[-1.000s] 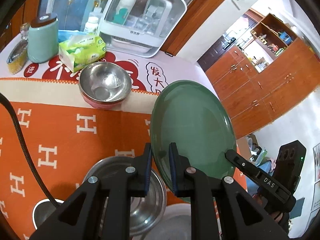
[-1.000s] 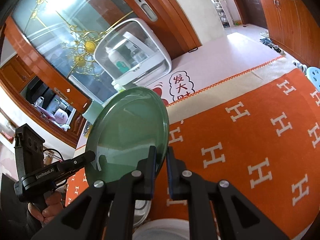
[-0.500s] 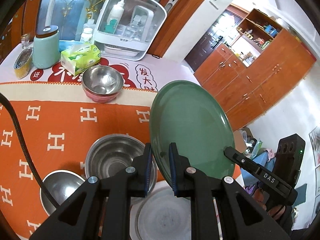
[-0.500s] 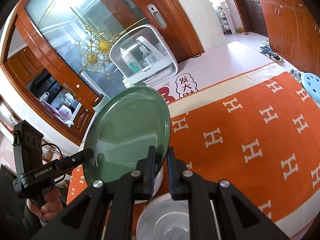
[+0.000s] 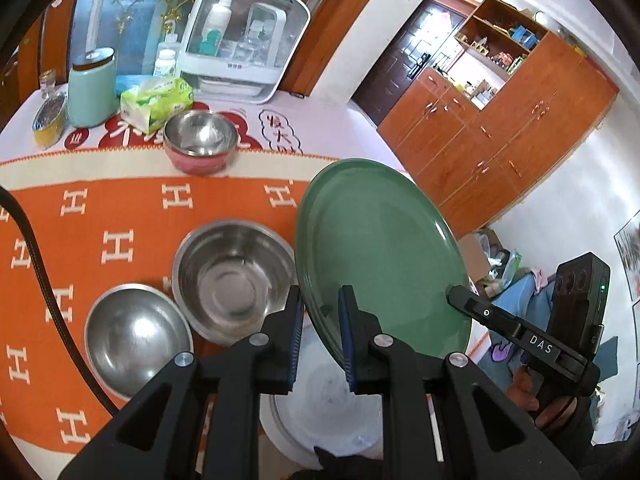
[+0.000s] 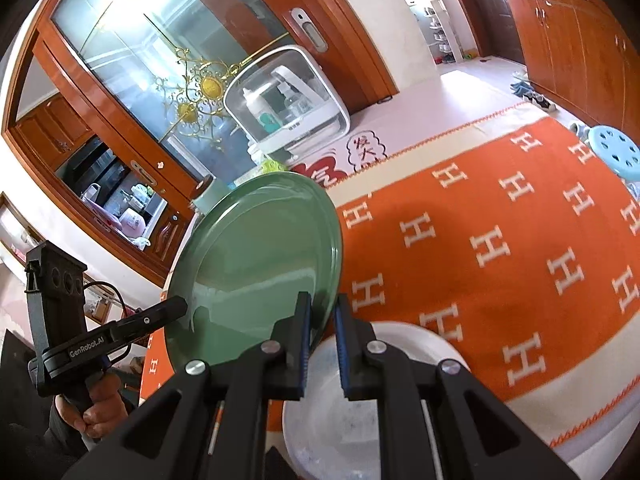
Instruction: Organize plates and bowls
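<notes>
A green plate (image 5: 380, 256) is held in the air between both grippers, tilted on edge above the table. My left gripper (image 5: 319, 332) is shut on its near rim; my right gripper (image 6: 321, 338) is shut on the opposite rim, and the plate also shows in the right wrist view (image 6: 256, 264). A white plate (image 5: 324, 412) lies on the table under the grippers, also in the right wrist view (image 6: 360, 412). Two steel bowls (image 5: 234, 276) (image 5: 136, 336) sit left of it. A steel bowl nested in a pink bowl (image 5: 200, 140) stands farther back.
An orange cloth with white H marks (image 6: 500, 240) covers the table. At the back stand a white storage box (image 5: 244, 48), a tissue pack (image 5: 158, 102), a mint canister (image 5: 90, 86) and a small jar (image 5: 48, 114). A blue stool (image 6: 616, 156) stands beyond the table's right edge.
Both grippers have risen and drawn back with the green plate. More of the table now shows: the white plate beneath and both steel bowls.
</notes>
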